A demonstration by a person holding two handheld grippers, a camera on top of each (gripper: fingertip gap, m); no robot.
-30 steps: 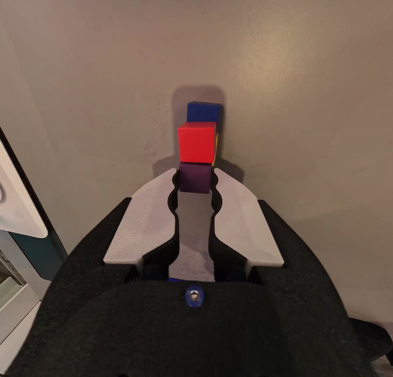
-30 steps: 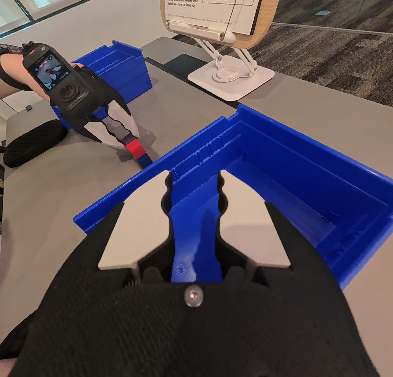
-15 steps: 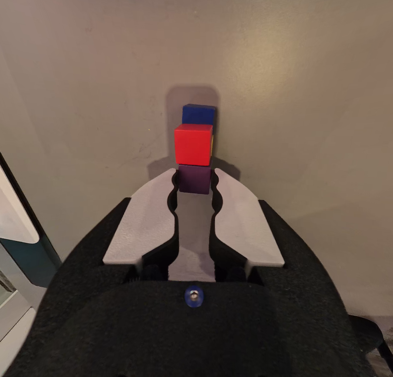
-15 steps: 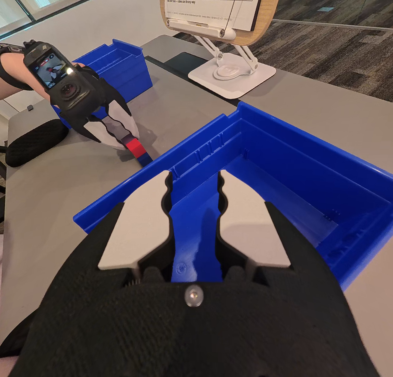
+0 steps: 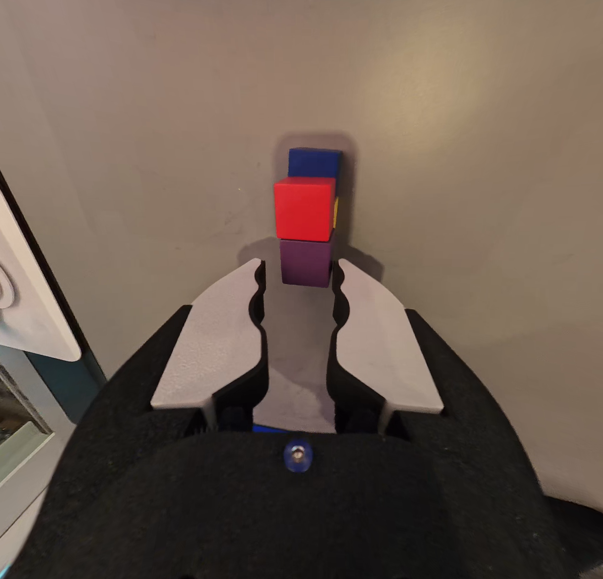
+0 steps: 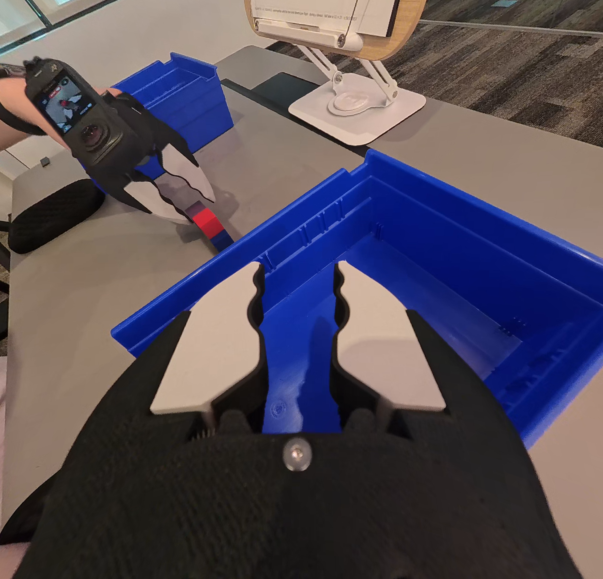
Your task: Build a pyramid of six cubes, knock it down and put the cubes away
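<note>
Right view, nearest: right hand-held gripper [image 6: 297, 266] hangs over the near rim of the big bin [image 6: 424, 184], fingers parted at a medium gap, nothing between them. The bin floor that shows is bare; no cubes in it.

Past the bin's far-left corner, on the grey tabletop [image 6: 98, 286], sits the cube row. From this side only a purple cube [image 6: 194, 209], a red cube [image 6: 206, 222] and a blue cube [image 6: 221, 241] are distinct. The left hand-held gripper [image 6: 195, 207] is tilted down at the purple end.

Left view, looking along the row: left hand-held gripper [image 5: 300, 263] is parted slightly wider than the purple cube [image 5: 305, 262], which lies just ahead of the tips. There is a clear gap on the left side; on the right, contact cannot be ruled out. It holds nothing. The red cube [image 5: 305, 208] is stacked or butted above the purple; which, I cannot tell from this angle. A yellow sliver [image 5: 336, 211] shows at its right edge, and a blue cube [image 5: 315, 162] lies beyond. Fewer than six are countable.

Farther back: a second bin [image 6: 182, 96] toward the tabletop's far-left edge, and a document stand [image 6: 355, 106] at the far edge.

Judgement: building phase, with the left hand-held gripper at the purple cube, either letting go or aligning it.

To do it well: keep the fingers parallel to the cube faces. If letting go, back straight out along the finger axis. Any sideways drift would nudge the purple cube and shift the red one. The right hand-held gripper should stay clear until the left is out.
</note>
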